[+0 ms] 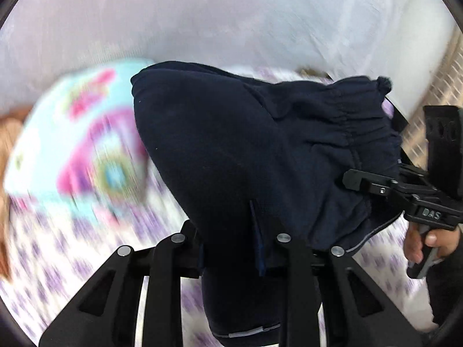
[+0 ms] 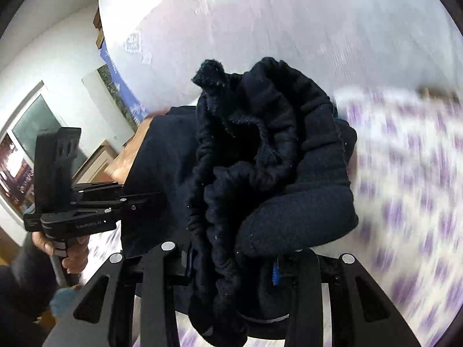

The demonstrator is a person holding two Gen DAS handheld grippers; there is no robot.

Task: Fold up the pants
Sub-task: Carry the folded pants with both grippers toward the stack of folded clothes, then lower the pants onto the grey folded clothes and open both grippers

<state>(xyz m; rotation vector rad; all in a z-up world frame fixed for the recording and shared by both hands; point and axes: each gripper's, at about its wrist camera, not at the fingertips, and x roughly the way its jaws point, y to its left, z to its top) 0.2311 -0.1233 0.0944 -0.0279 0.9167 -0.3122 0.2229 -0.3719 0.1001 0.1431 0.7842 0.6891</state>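
Note:
The dark navy pants [image 1: 231,150] hang lifted above the bed, held by both grippers. My left gripper [image 1: 231,257] is shut on the pants' fabric, which drapes over and between its fingers. My right gripper [image 2: 231,263] is shut on the gathered elastic waistband of the pants [image 2: 260,159], which bunches up in front of the camera. In the left wrist view the right gripper [image 1: 358,182] grips the pants at the right. In the right wrist view the left gripper [image 2: 144,199] grips the pants at the left.
A white bedsheet with purple print [image 1: 58,260] lies below and also shows in the right wrist view [image 2: 405,173]. A light blue pillow with pink flowers [image 1: 78,144] lies at the left. A white wall [image 1: 202,14] is behind. A window [image 2: 31,127] is at the far left.

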